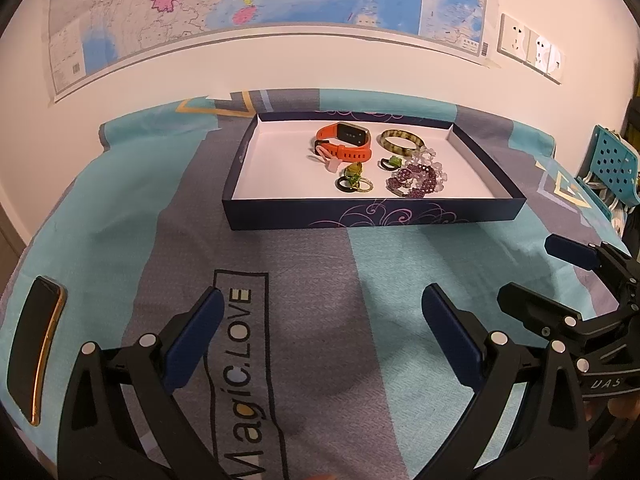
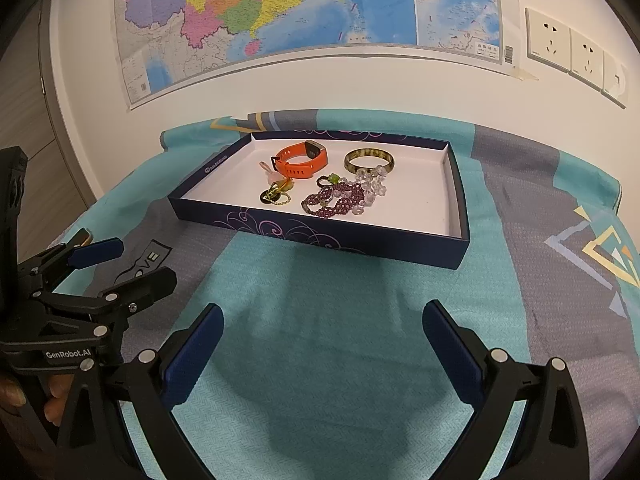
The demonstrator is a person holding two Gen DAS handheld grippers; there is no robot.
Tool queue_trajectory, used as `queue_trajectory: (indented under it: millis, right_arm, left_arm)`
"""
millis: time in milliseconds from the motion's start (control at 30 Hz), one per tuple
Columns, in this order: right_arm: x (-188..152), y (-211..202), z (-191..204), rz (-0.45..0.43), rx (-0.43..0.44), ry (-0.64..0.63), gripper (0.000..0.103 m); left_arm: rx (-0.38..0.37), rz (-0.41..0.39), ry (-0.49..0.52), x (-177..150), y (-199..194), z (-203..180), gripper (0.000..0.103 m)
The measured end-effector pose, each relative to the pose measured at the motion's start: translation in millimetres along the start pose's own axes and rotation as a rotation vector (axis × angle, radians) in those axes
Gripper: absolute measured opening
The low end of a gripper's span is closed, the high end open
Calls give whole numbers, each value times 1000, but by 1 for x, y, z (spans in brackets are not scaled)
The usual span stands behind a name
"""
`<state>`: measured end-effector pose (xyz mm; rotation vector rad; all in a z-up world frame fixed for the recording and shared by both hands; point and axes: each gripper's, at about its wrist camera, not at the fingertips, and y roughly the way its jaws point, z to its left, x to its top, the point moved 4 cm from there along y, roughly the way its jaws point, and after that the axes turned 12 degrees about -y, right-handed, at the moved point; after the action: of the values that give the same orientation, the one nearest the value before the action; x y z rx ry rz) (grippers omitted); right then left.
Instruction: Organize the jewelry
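Left wrist view: the left gripper hovers low over the cloth on the desk, fingers wide and holding nothing, aimed at the near wall of the box. The box sits toward the desk's far edge, by the wall. All the jewelry lies loose in its right half: an orange band and a bangle toward the far wall, rings and a purple bracelet nearer the near wall, clear beads beside the bangle. They are bunched and partly touching, so I judge the sorting has hardly begun; the box's left half is bare, probably room for spreading things out. A phone lies at the desk's left edge, well clear. The right gripper shows at the right, also spread.

Right wrist view: the right gripper hangs over bare cloth, fingers wide, empty, facing the box's near right corner. The purple bracelet lies closest to it. The box's near wall stands in the way, so a reach would likely go over the rim. The left gripper sits at the left, apart. A map and sockets are on the wall.
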<state>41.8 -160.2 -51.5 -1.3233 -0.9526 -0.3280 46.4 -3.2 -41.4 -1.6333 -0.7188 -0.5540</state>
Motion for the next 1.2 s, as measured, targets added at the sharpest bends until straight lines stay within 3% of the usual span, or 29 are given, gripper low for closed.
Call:
queue_trajectory:
  millis: [267,567,933,1200]
  right_arm:
    - [-1,0,-2,7,-5,2,96]
    - [-14,10,-32,113,-45,-5,96]
    - [-42,13,-192,240,-279,138,96]
    - [-46,24,-252,235,-249,200,98]
  left_arm:
    - [-8,38,-14,-2,7,2,98]
    - [28,143,-31,-5,29,18,97]
    - [101,131,-85,18,36,81,98]
    - [169,145,-79,31,49,122,98]
